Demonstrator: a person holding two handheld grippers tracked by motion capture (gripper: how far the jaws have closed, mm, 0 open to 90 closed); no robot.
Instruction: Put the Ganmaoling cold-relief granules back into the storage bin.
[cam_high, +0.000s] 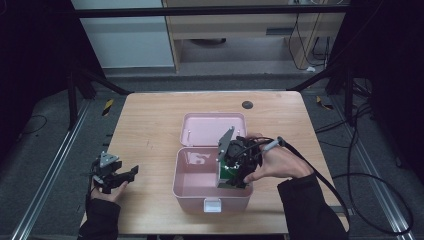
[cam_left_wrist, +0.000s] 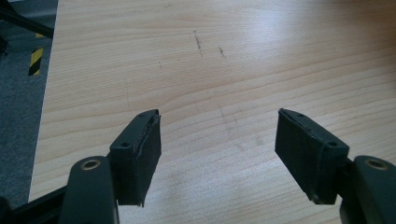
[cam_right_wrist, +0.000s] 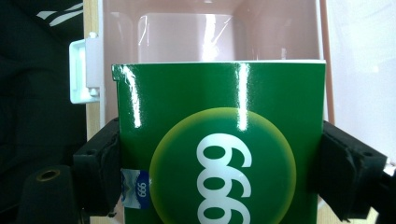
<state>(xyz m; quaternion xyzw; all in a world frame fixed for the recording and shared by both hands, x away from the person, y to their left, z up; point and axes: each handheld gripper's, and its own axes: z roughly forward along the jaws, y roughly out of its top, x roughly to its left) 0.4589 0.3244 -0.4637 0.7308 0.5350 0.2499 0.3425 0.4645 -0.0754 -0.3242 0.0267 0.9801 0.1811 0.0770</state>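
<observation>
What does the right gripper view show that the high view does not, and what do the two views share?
Right gripper view alone: the green box's printed face, a yellow-green circle with white "999" numerals seen upside down, and both pads pressed on its sides.

High view alone: the whole wooden table, the pink case's open lid, and the left claw open over bare wood.

Shared: the right claw holding the green box over the pink case, and its white latch.

Wooden table (cam_high: 150, 130), grey floor (cam_high: 45, 145), cables (cam_high: 380, 195)
</observation>
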